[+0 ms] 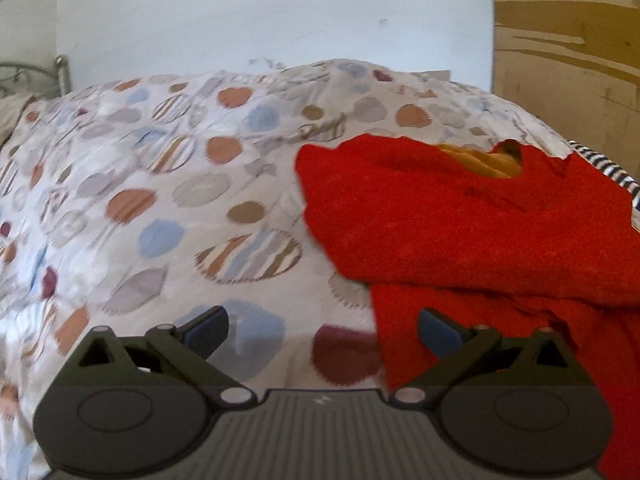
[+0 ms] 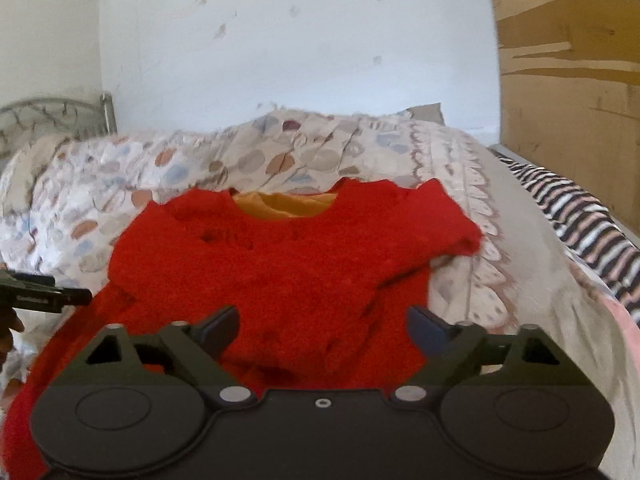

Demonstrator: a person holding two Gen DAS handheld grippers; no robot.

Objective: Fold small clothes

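Observation:
A small red knitted top (image 1: 460,220) lies spread on the bed, part folded over itself, with a yellow cloth (image 1: 476,160) showing at its neck. My left gripper (image 1: 322,330) is open beside the top's left edge, its right finger over the red hem and its left finger over bare duvet. In the right wrist view the red top (image 2: 280,260) fills the middle, with the yellow cloth (image 2: 284,206) at the collar. My right gripper (image 2: 322,328) hangs open above the top's lower part, its pads pressing on nothing. The left gripper (image 2: 44,294) shows at the left edge.
The bed carries a duvet (image 1: 160,200) printed with coloured discs. A striped cloth (image 2: 580,224) lies along the bed's right side, beside a cardboard panel (image 2: 568,80). A metal bedstead (image 2: 52,120) and a white wall (image 2: 280,40) stand behind.

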